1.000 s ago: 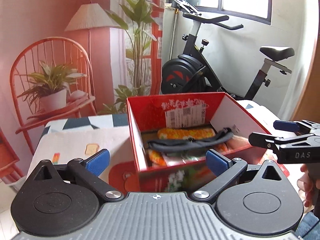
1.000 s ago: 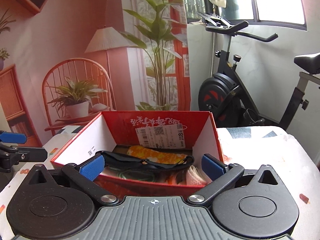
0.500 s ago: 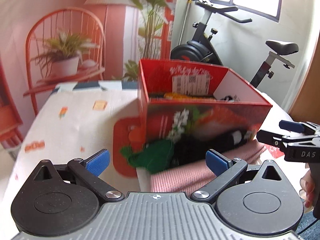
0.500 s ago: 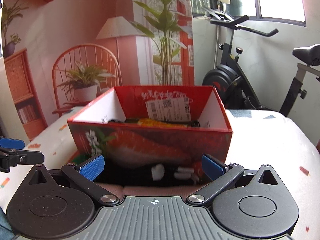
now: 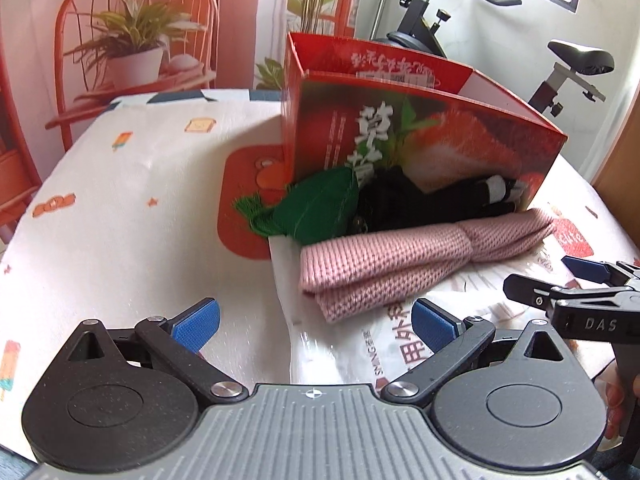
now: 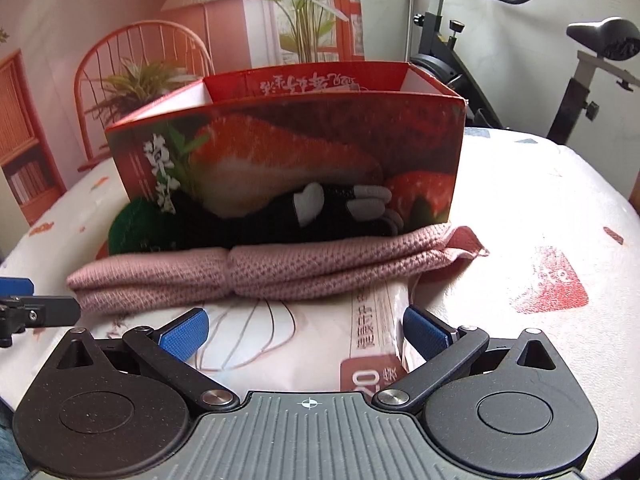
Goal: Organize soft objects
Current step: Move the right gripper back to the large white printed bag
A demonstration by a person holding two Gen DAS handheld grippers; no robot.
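So both hand-held grippers are hanging low over the counter (image 5: pixel 120 208) with nothing in them. The left hand-held gripper (image 5: pixel 316 322) has its jaws spread wide, and the right hand-held gripper (image 6: pixel 306 330) is just as wide apart.

The soft stuff sits in a pile against the front wall of the red box (image 6: pixel 304 152): a folded pink knit cloth (image 6: pixel 256 272) lying on a white plastic bag (image 6: pixel 280 336), with a black glove with grey fingertips (image 6: pixel 332 212) and a green tasselled thing (image 5: pixel 316 208) wedged between the cloth and the box.

I reckon the pink cloth is next, since it's nearest and on top of the bag. My plan: come in low and level, and pinch the fold where the layers stack so it lifts as one bundle instead of unrolling. I need to keep the lower finger above the bag, or the slippery plastic comes up with it. Knit sags, so lift high enough to clear the box rim before dropping it in.
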